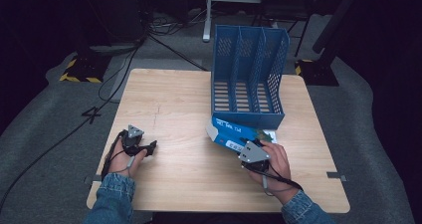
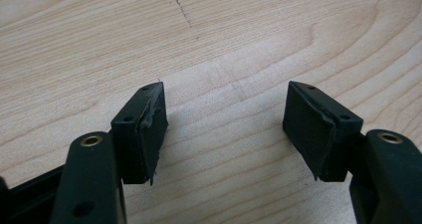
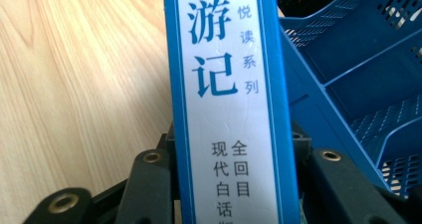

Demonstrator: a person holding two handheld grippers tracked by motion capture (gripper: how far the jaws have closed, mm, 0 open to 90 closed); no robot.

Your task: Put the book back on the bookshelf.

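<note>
At the left of the high view, the left tool (image 1: 149, 147) was held low over the bare wood of the table (image 1: 179, 99), its jaws spread wide with nothing between them, as was seen in the left gripper view, where only wood grain lay between the two pads (image 2: 149, 129). The left hand (image 1: 124, 157) was laid flat near the table's front edge, with a denim sleeve (image 1: 112, 196) behind it. Farther right, a blue book (image 1: 230, 133) was clamped by its spine in the right tool (image 1: 245, 145), tilted above the table just in front of the blue file rack (image 1: 249, 74). The rack's three open compartments were seen standing at the table's far right. The right hand (image 1: 273, 162) was angled toward the rack. Grey carpet and trailing cables were seen beyond the table, and the room was dark.
</note>
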